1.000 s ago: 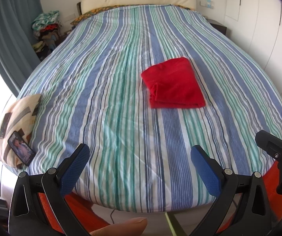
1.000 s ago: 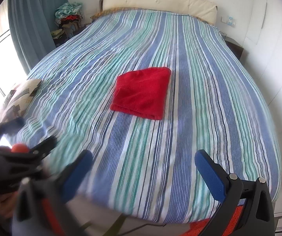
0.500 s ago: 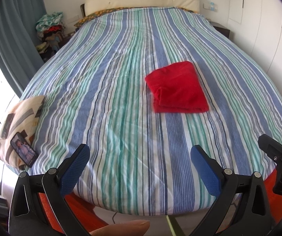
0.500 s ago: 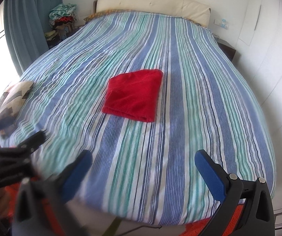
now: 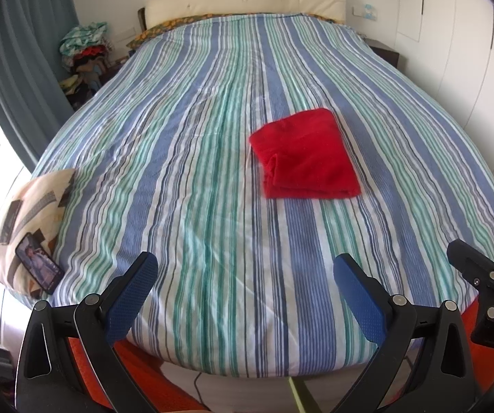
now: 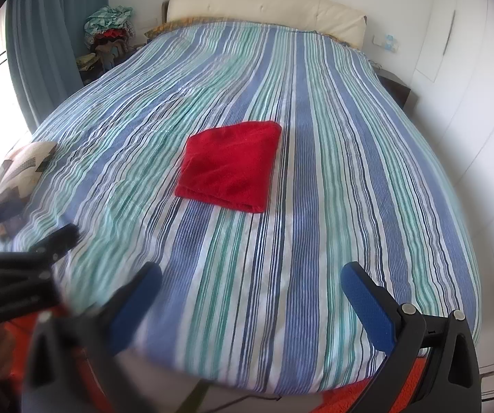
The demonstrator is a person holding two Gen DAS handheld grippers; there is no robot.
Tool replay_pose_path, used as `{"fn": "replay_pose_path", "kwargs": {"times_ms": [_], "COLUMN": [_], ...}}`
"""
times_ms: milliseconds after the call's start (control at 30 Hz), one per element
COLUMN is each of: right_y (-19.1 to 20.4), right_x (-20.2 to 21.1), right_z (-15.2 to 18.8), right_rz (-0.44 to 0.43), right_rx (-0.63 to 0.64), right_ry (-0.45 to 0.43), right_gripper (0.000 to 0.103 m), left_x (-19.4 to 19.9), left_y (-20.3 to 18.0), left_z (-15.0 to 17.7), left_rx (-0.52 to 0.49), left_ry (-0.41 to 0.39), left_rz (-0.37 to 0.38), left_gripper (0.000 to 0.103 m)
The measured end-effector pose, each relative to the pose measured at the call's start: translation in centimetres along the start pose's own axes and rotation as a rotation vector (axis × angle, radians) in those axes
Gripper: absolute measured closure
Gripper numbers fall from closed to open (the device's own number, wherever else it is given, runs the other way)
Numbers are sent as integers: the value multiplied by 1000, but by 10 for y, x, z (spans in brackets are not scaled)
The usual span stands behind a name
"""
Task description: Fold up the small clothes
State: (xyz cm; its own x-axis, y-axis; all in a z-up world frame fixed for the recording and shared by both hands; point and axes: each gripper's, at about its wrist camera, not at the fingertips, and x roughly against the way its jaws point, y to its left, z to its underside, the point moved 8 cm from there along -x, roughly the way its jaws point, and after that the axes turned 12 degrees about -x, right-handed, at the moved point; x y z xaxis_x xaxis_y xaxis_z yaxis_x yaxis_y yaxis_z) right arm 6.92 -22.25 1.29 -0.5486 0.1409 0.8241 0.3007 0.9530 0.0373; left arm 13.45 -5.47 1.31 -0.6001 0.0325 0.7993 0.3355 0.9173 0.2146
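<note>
A red folded cloth [image 5: 307,156] lies flat on the striped bedspread [image 5: 212,172], right of the bed's middle; it also shows in the right wrist view [image 6: 231,167]. My left gripper [image 5: 245,272] is open and empty, held above the bed's foot, well short of the cloth. My right gripper [image 6: 252,282] is open and empty, also over the foot edge. The right gripper shows at the right edge of the left wrist view [image 5: 488,275]. The left gripper shows blurred at the left of the right wrist view [image 6: 23,261].
A patterned cushion [image 5: 33,220] with a phone [image 5: 38,263] on it sits at the bed's left front corner. A pile of clothes [image 5: 85,51] stands by the curtain at the back left. White wardrobe doors [image 6: 471,86] run along the right. A cream headboard [image 5: 247,0] is at the far end.
Both grippers have drawn back and tilted slightly, so the bed and red cloth sit a little differently in view. The cloth itself has not moved. Both grippers stay open.
</note>
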Motion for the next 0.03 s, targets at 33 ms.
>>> {"fn": "replay_pose_path", "kwargs": {"times_ms": [33], "right_y": [0], "right_x": [0], "right_z": [0], "right_rz": [-1], "right_rx": [-1], "right_ry": [-1], "right_gripper": [0], "left_x": [1], "left_y": [0], "left_z": [-1], "left_rx": [-2], "left_ry": [-4], "left_rz": [-3], "left_gripper": [1]}}
